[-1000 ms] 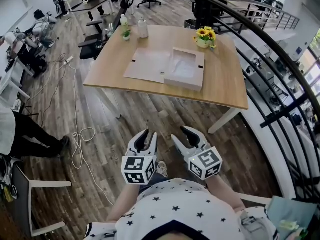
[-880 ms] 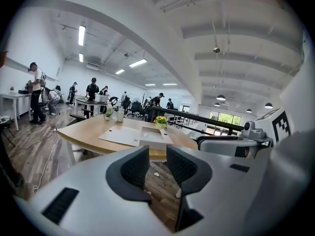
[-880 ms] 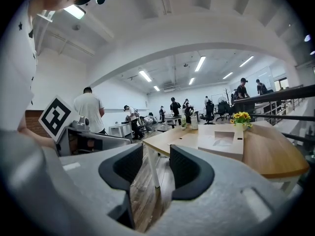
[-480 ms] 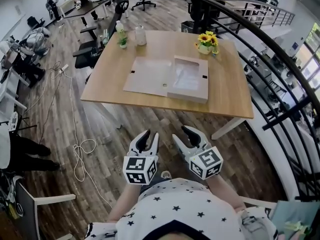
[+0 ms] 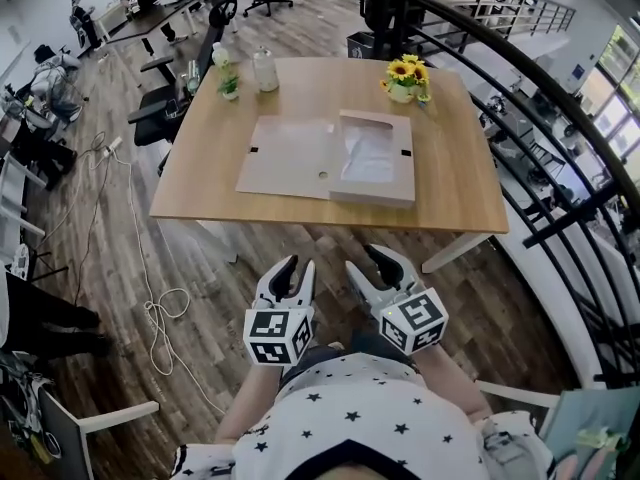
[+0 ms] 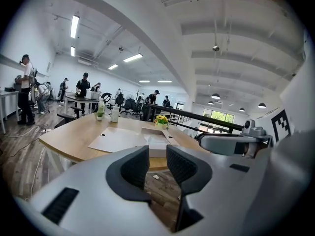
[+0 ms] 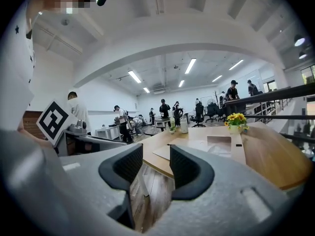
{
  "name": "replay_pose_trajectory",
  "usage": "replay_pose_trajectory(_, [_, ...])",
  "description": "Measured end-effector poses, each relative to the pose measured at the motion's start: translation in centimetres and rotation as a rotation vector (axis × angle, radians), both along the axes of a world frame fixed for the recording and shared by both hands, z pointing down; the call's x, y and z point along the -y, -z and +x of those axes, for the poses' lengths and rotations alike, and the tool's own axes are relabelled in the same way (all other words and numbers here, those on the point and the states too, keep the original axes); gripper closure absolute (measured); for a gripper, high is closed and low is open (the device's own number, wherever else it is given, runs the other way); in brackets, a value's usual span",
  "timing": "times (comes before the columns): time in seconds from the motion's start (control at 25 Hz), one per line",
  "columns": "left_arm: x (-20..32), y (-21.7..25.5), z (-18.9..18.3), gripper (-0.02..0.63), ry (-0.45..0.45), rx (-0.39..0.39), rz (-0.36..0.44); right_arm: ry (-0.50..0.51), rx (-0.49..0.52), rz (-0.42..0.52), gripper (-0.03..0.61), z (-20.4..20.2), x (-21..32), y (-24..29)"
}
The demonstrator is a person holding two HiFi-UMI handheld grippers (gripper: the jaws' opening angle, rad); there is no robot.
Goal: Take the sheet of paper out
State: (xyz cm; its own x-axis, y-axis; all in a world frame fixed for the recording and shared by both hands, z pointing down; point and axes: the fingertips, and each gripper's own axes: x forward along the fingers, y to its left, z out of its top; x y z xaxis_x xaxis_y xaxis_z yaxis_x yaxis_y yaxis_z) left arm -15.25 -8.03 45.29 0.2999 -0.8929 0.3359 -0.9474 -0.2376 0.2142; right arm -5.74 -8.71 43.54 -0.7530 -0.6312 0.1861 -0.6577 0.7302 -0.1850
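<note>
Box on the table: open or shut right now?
Open. The box has its lid folded out flat on the table, to the tray's left, and a pale sheet shows inside the tray.

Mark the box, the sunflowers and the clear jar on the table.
box [image 5: 372,199], head view, on its near wall.
sunflowers [image 5: 404,69], head view, on the yellow blooms.
clear jar [image 5: 265,72], head view, on its body.

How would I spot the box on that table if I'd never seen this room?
Look at the wooden table ahead. Near its middle lies a flat cardboard box, its lid folded open to the left and a pale sheet inside. Unlike the sunflower pot and bottle at the far edge, it is low, wide and brown.
</note>
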Motion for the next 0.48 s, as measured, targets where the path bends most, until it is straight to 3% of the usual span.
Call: replay_pose_trajectory(0.48, [7.4, -0.6, 0.0, 0.509, -0.022, -0.010, -0.004, -0.043, -0.011, -0.025, 0.423, 0.7, 5.0, -1.4])
